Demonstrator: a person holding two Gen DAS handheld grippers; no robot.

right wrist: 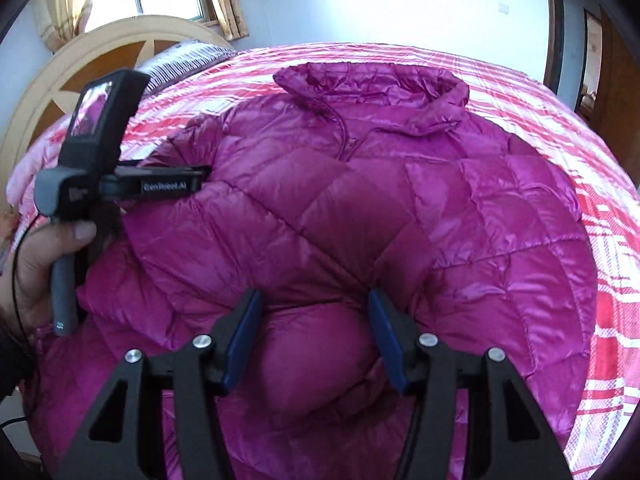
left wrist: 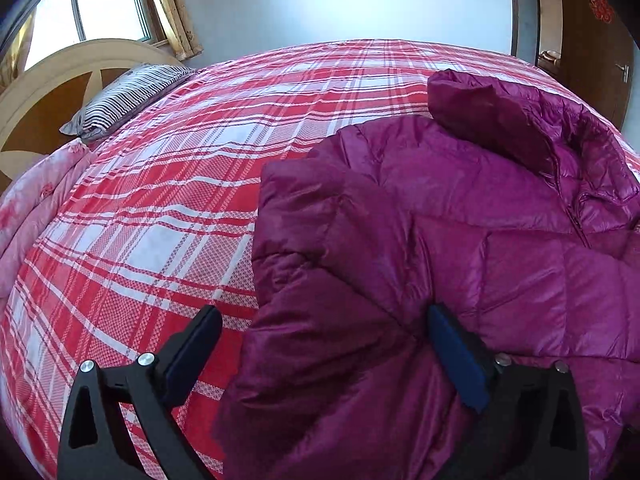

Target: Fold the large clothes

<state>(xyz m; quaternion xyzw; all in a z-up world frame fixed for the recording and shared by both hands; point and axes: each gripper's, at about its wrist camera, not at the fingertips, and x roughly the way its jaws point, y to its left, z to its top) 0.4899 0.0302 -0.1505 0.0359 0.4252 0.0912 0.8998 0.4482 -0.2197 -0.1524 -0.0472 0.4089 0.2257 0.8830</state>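
Purple jacket (right wrist: 360, 200) spread on plaid bed (left wrist: 160, 200), left gripper (left wrist: 320, 344) jaws wide apart straddling its edge, right gripper (right wrist: 316, 332) jaws open over a fold.

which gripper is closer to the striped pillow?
Left. The left gripper sits at the jacket's headboard-side edge, on the side of the striped pillow. The right gripper is over the jacket's middle, farther away.

bright daylight from the window (left wrist: 108, 0), sheen on the jacket (right wrist: 360, 208), heavy fisheye bending at edges
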